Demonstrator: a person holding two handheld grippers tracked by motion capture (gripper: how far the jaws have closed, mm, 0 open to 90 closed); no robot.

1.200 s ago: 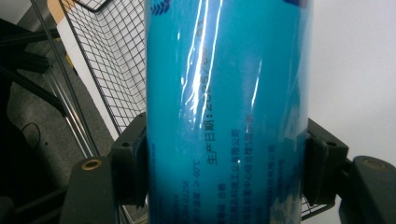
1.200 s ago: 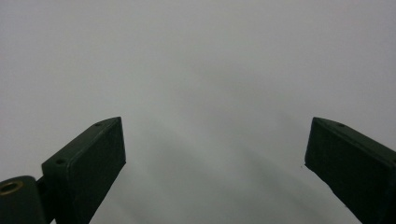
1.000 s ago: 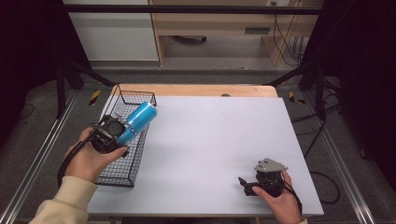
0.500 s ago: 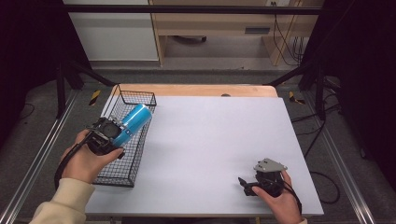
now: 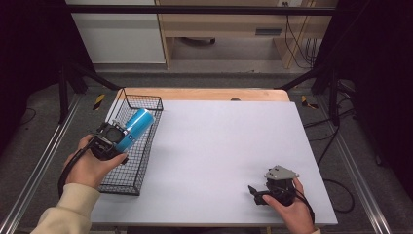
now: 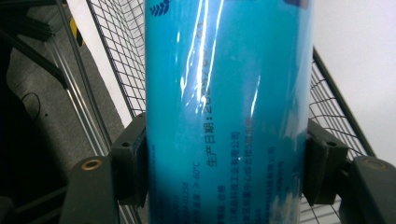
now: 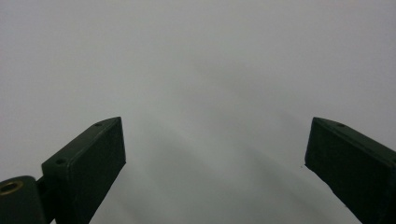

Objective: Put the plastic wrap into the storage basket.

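1. High view shows the big white table [image 5: 219, 156] in front of me. It has a strip of brown wood along its far edge. Past it there is a grey floor and a white cupboard.
2. My wire basket [image 5: 130, 146] is black and long. It sits on the left side of the table. I cannot tell if anything lies on its bottom.
3. My blue can [image 5: 134, 127] is next in size. It is tilted over the basket, with its far end pointing up and away from me. In the left gripper view the blue can [image 6: 229, 112] stands right in front, with the basket mesh behind it on both sides.
4. My left tongs [image 5: 113, 139] are closed tight on the blue can. One black jaw presses each side of it. My left hand holds the tongs over the basket's left side.
5. My right tongs [image 5: 258, 194] rest low at the near right part of the table, well apart from the basket. In the right gripper view the jaws stand wide apart with nothing between them, just white table.
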